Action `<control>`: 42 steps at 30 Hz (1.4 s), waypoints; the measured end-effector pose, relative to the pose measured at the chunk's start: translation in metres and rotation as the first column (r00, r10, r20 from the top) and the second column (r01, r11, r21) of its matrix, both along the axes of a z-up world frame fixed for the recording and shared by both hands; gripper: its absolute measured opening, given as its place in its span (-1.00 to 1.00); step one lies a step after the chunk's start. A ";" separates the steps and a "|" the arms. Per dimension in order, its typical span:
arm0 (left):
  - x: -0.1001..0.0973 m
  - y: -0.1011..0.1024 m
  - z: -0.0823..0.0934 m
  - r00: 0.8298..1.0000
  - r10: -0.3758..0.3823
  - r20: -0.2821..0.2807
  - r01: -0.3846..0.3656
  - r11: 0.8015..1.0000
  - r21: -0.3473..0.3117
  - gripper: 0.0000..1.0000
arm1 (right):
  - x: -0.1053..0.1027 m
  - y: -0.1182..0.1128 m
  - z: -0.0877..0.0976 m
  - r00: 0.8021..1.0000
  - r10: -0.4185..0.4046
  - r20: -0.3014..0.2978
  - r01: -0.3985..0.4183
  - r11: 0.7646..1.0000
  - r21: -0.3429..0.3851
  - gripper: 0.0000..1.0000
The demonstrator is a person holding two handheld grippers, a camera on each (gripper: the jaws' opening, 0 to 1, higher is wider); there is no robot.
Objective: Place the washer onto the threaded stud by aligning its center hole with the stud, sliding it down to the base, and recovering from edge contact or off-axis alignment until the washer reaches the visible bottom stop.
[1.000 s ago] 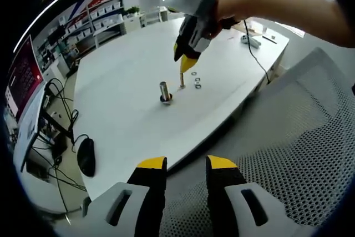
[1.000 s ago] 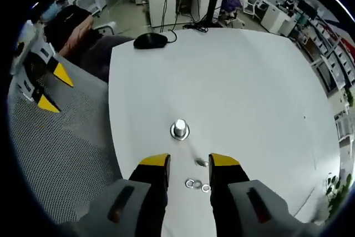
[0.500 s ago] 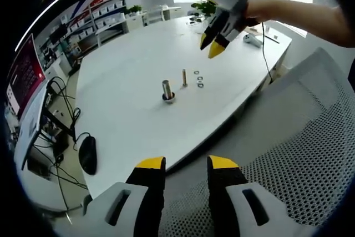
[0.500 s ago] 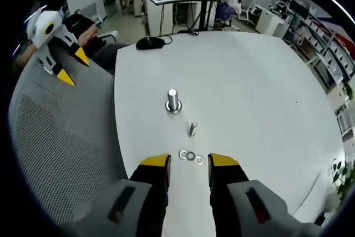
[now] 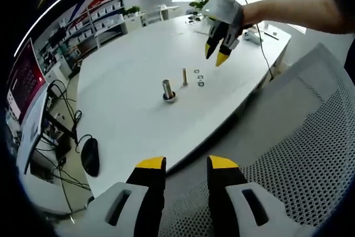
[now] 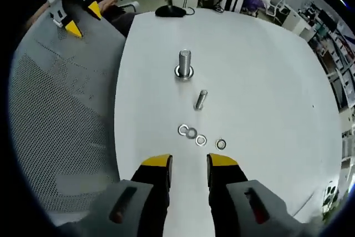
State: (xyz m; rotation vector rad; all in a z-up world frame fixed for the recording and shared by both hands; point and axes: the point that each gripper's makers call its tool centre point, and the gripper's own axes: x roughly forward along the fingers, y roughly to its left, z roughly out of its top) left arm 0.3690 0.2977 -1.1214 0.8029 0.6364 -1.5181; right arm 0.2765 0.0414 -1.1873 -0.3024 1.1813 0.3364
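1. In the right gripper view the right gripper (image 6: pixel 188 162) hovers over the near edge of the white desk (image 6: pixel 266 70), its fingers parted with nothing between them. A second ago it was low over the parts with the washers between its yellow tips; it has since pulled back and up, so I judge the pick not yet made.

2. Just beyond its tips lie the washers (image 6: pixel 191 134): three touching in a short row and a fourth washer (image 6: pixel 221 144) a little apart. All rest flat on the desk, none on a stud.

3. Farther on stands a thin threaded stud (image 6: pixel 201 99), then a thicker stud (image 6: pixel 184 62) with a collar at its base. Which one the task means, I cannot tell.

4. In the left gripper view the left gripper (image 5: pixel 186 166) hangs over a mesh chair (image 5: pixel 288 154), well apart from the parts, fingers spread and empty.

5. Thread detail and the washers' holes are too small to make out.
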 end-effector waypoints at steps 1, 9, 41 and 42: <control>0.000 0.000 0.000 1.000 0.006 -0.004 -0.006 1.000 0.004 -0.45 | 0.003 0.000 0.000 1.000 0.010 -0.006 -0.010 1.000 0.006 -0.46; 0.000 0.002 -0.002 0.999 0.041 -0.020 -0.041 0.999 0.023 -0.48 | 0.024 0.008 -0.028 0.990 0.131 -0.058 -0.132 0.991 -0.011 -0.49; 0.002 0.003 -0.003 0.998 0.058 -0.024 -0.058 0.998 0.026 -0.47 | 0.028 0.011 -0.054 0.916 0.373 -0.149 -0.379 0.925 -0.015 -0.71; 0.002 0.003 -0.003 0.998 0.058 -0.024 -0.058 0.998 0.026 -0.47 | 0.028 0.010 -0.053 0.916 0.372 -0.148 -0.379 0.925 -0.021 -0.71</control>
